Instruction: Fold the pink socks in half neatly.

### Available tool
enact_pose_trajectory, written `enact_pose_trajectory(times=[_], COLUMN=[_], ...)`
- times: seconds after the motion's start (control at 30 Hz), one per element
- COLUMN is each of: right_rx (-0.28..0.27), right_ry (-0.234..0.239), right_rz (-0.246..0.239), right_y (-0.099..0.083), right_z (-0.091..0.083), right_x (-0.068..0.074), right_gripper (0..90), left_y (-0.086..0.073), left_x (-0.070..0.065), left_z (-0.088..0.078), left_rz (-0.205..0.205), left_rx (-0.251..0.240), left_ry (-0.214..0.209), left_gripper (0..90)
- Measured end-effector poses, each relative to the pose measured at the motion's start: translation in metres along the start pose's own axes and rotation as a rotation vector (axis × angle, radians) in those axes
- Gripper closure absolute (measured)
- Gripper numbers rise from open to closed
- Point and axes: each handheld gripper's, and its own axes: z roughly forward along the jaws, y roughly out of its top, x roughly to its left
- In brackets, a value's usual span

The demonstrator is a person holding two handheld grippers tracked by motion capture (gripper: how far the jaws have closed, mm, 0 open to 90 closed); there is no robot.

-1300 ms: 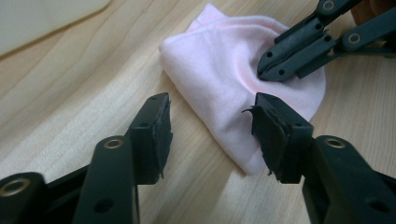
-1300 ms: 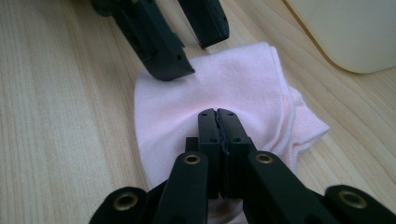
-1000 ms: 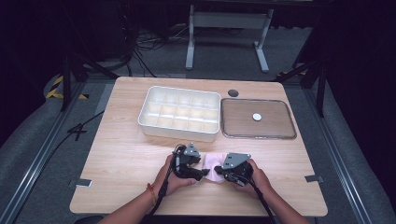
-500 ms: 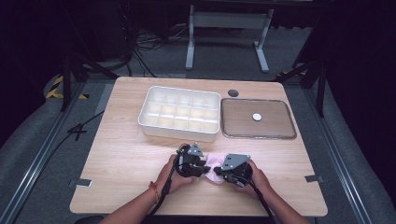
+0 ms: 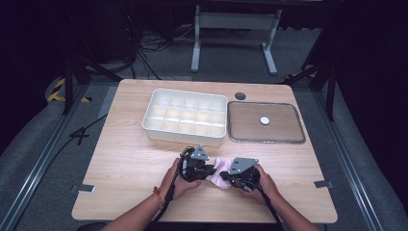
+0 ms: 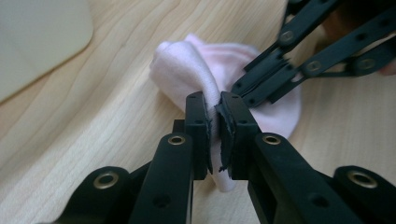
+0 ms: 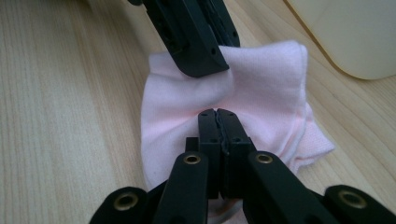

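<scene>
At the near edge of the light wooden table [image 5: 125,159], between the person's two hands, lies a small pale pink cloth [image 5: 219,169], crumpled and partly folded. The left gripper [image 5: 208,171] comes at it from the left and the right gripper [image 5: 226,176] from the right, so the two black tools meet over the cloth.

In the left gripper view, the left gripper [image 6: 215,119] has its jaws nearly together with a fold of the pale pink cloth [image 6: 187,65] pinched between them; a thin strip of fabric shows in the narrow gap and hangs below the tips. The right gripper's black linkage crosses the upper right of that view, its tip resting on the same cloth.

In the right gripper view, the right gripper [image 7: 217,122] has its jaws pressed together on a gathered ridge of the cloth [image 7: 266,88], which puckers toward the tips. The left gripper's jaws enter from the top and bite the far edge of the fabric.

Farther back on the table sits a white plastic tray [image 5: 184,100] divided into many compartments, and just beside it to the right a shallow rectangular metal-rimmed tray [image 5: 240,137] holds a small white disc [image 5: 264,120]. A dark round spot [image 5: 240,96] lies on the table beyond the gap between the two trays.
</scene>
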Motion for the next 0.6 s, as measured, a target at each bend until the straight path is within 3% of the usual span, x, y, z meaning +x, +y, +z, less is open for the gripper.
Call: enact_pose_trajectory(times=[0.47,0.6], right_rx=[-0.01,-0.028], right_ry=[-0.007,-0.004], right_rz=[-0.007,-0.001], right_y=[0.0056,0.0048], right_z=[0.0065,0.0029], right_x=[-0.0009,-0.0037], right_gripper=[89.2,83.9], left_y=[0.0024,0.0021], left_x=[-0.0011,-0.0005], left_z=[-0.0033,-0.0043], left_rz=[0.027,0.025], left_rx=[-0.012,-0.011], left_ry=[-0.005,-0.002], left_gripper=[83.1,84.0])
